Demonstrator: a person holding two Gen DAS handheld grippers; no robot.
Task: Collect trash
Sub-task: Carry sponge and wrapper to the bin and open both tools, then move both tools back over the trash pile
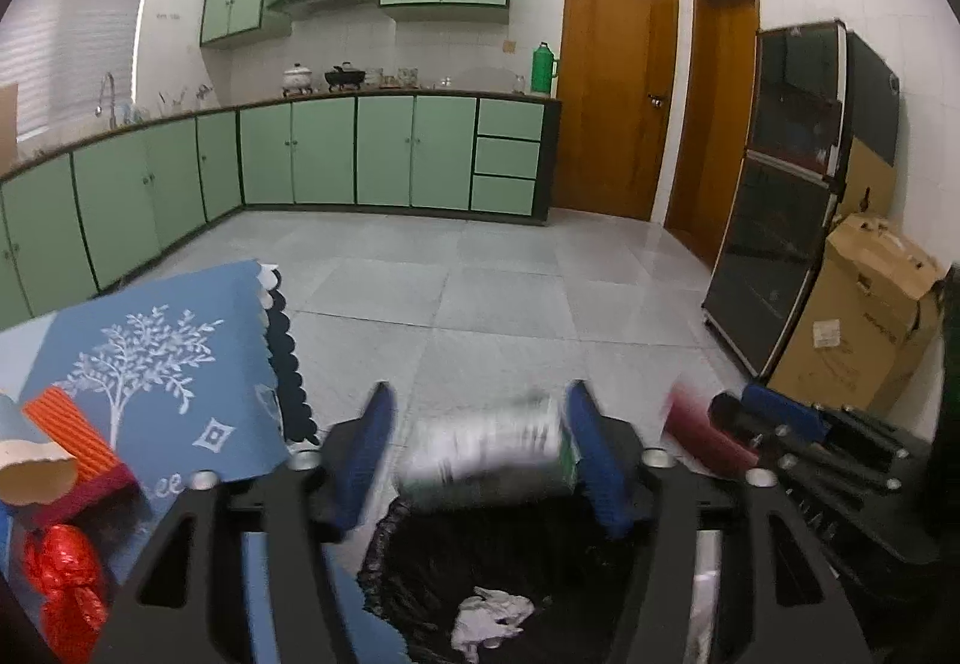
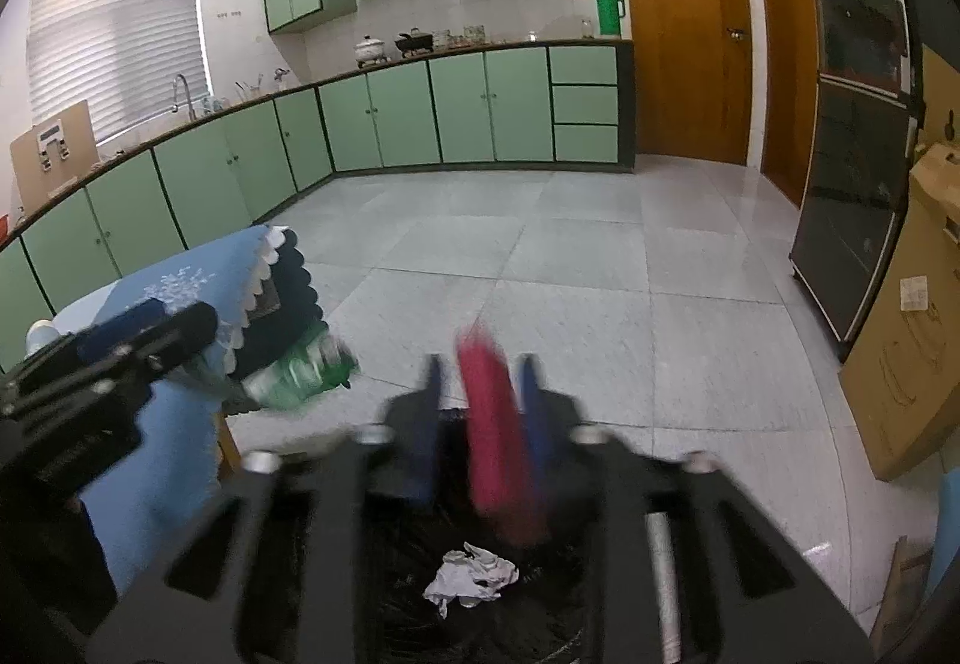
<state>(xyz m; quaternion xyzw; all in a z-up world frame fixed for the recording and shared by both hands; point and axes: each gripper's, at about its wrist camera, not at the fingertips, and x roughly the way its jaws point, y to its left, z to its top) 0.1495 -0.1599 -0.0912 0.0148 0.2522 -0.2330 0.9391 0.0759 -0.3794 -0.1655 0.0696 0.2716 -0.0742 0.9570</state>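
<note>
My left gripper [image 1: 480, 451] hangs over a bin with a black liner [image 1: 432, 562]. Its jaws are wide apart and a blurred white-and-green carton [image 1: 492, 454] lies loose between them, against the right finger. My right gripper [image 2: 486, 415] also hangs over the bin liner [image 2: 414, 610]. A blurred red wrapper [image 2: 498, 442] stands between its jaws, against the right one, with a gap on the left. The wrapper also shows in the left wrist view [image 1: 708, 436]. Crumpled white paper [image 1: 489, 613] lies in the bin, also in the right wrist view [image 2: 471, 580]. The carton shows in the right wrist view [image 2: 300, 370].
A table with a blue cloth [image 1: 162, 358] stands left of the bin, bearing an orange corrugated piece [image 1: 69, 433], torn brown cardboard [image 1: 33, 475] and a red foil wrapper [image 1: 63, 580]. A cardboard box [image 1: 858, 316] and a black cabinet [image 1: 786, 196] stand at right.
</note>
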